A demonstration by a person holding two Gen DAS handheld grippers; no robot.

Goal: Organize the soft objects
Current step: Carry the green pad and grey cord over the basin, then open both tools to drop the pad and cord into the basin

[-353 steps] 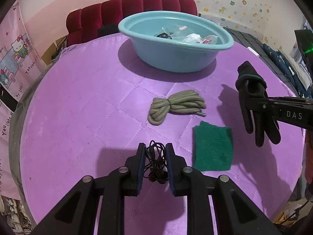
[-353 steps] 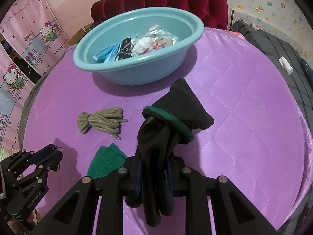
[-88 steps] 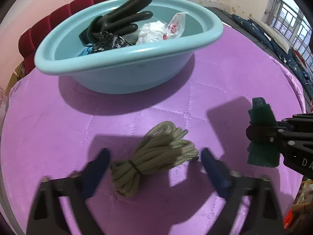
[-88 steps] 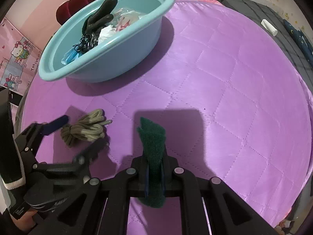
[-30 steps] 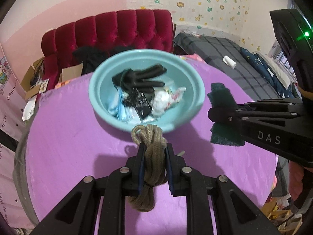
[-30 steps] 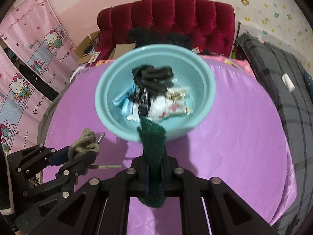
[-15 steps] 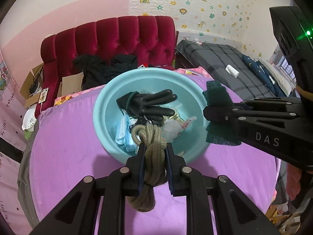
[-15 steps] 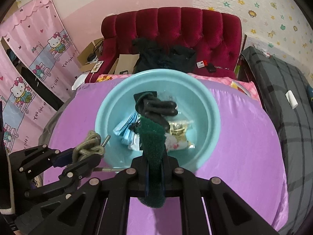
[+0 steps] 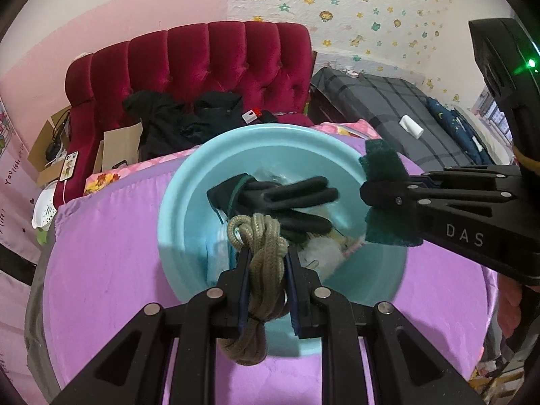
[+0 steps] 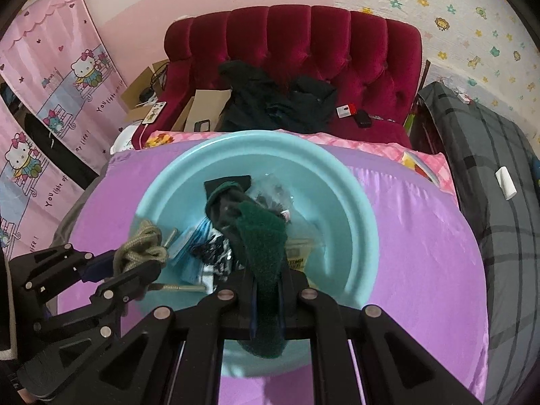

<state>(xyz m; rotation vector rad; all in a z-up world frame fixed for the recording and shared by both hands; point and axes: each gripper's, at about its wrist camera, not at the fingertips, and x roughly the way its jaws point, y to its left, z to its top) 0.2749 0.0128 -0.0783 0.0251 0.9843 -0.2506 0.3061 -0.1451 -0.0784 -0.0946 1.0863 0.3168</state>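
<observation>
My left gripper (image 9: pixel 265 263) is shut on a coiled khaki rope (image 9: pixel 261 266) and holds it above the light blue basin (image 9: pixel 182 202). My right gripper (image 10: pixel 266 290) is shut on a dark green scouring pad (image 10: pixel 265 249) and holds it over the same basin (image 10: pixel 351 202). The basin holds a black glove (image 9: pixel 287 199), blue face masks (image 10: pixel 192 239), a black cable bundle and plastic packets. The right gripper with the pad (image 9: pixel 384 199) shows at the right of the left wrist view. The left gripper with the rope (image 10: pixel 140 249) shows at the left of the right wrist view.
The basin stands on a round table with a purple quilted cover (image 9: pixel 111 236). Behind it is a red tufted sofa (image 10: pixel 293 50) with black clothes and cardboard. A grey plaid bed (image 10: pixel 499 202) lies to the right. Pink Hello Kitty curtains (image 10: pixel 50 101) hang at the left.
Both grippers have moved forward and now hang over the basin with the rope and the pad still held. The basin looks larger and closer in both views.
</observation>
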